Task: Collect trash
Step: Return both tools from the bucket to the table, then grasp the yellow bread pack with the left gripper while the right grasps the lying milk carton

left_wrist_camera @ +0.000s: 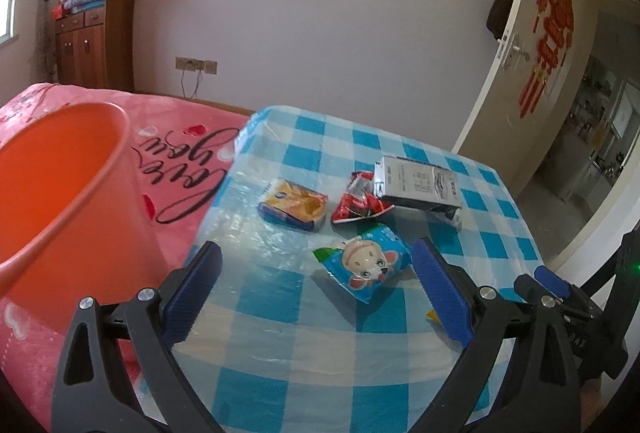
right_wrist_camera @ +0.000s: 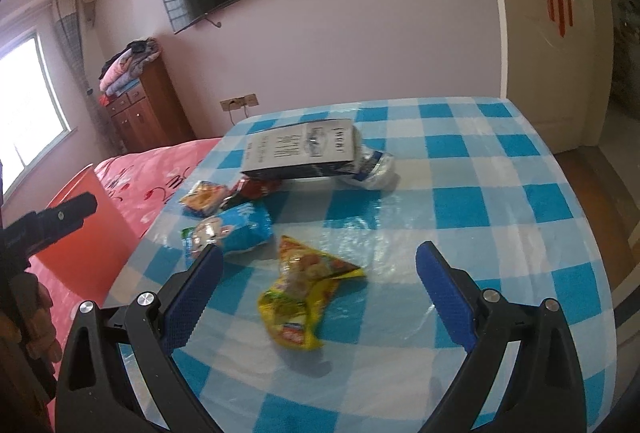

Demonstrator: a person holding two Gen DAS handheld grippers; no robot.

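Several wrappers lie on the blue checked tablecloth. A blue packet with a cartoon mouse lies just ahead of my open, empty left gripper. Behind it are a yellow-blue packet, a red wrapper and a grey box. A yellow crumpled wrapper lies between the fingers of my open, empty right gripper, which hovers above it. The orange bin stands left of the table on the bed.
A pink bedspread borders the table's left edge. A crumpled clear bag lies beside the grey box. A wooden cabinet stands at the far wall, an open door to the right.
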